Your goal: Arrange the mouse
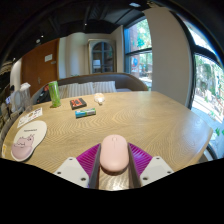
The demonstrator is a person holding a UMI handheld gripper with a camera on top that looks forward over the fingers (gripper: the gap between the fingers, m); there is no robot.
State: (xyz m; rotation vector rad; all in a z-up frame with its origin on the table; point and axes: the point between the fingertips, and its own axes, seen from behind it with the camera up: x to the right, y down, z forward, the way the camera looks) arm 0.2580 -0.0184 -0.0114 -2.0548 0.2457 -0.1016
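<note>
The gripper (pixel 113 170) holds a pale pink mouse (pixel 113 154), smooth and oval, its rounded back glossy and its nose pointing ahead, clamped between the two magenta pads (pixel 88 157). It sits low over the near edge of the light wooden worktop (pixel 150 115). Well beyond the fingers lie a small teal box (pixel 85 113) and a green cylinder (pixel 55 93), with a round pad (pixel 22 142) off to the left.
</note>
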